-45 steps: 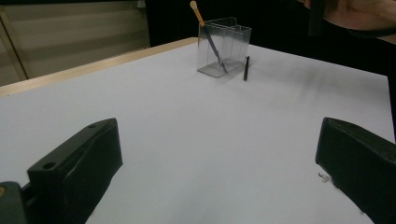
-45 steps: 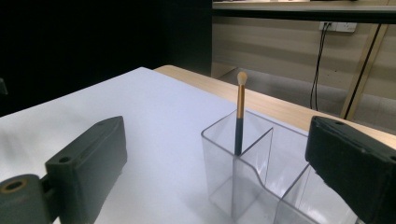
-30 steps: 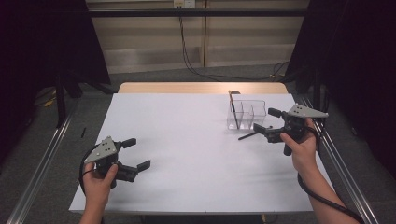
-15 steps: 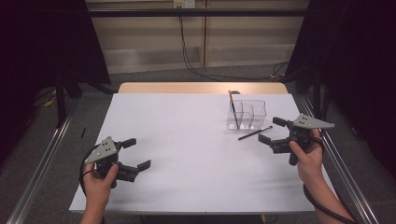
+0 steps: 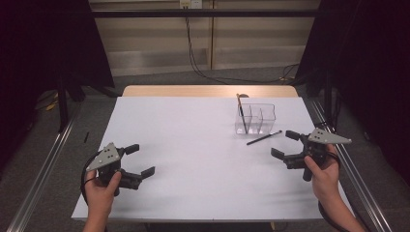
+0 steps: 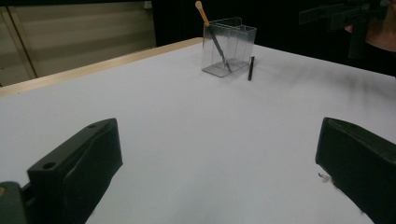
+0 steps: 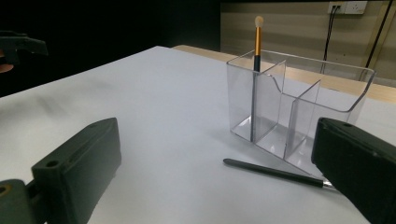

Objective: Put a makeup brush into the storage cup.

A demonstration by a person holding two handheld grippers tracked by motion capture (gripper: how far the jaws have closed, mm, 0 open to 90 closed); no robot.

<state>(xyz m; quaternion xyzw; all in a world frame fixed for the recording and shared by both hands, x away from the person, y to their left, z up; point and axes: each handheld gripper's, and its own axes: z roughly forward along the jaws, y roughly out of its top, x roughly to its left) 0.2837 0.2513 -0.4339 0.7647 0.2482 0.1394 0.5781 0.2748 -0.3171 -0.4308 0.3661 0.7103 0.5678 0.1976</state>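
Note:
A clear plastic organiser (image 5: 256, 119) (image 6: 229, 46) (image 7: 299, 107) with several compartments stands at the back right of the white table. A brush with an orange handle (image 5: 240, 112) (image 6: 211, 32) (image 7: 256, 60) stands upright in its left compartment. A thin black brush (image 5: 264, 138) (image 6: 251, 68) (image 7: 275, 171) lies flat on the table just in front of the organiser. My right gripper (image 5: 286, 144) (image 7: 215, 186) is open, to the right of the black brush, holding nothing. My left gripper (image 5: 140, 159) (image 6: 219, 182) is open near the front left, far from both brushes.
The white table surface (image 5: 193, 145) ends in a wooden strip (image 5: 208, 91) at the back. Metal rails (image 5: 43, 164) run along both sides of the table. Dark curtains flank the space.
My right gripper has let go of the black brush, which now lies on the table, and has drawn back toward the front right. The left gripper has stayed put.

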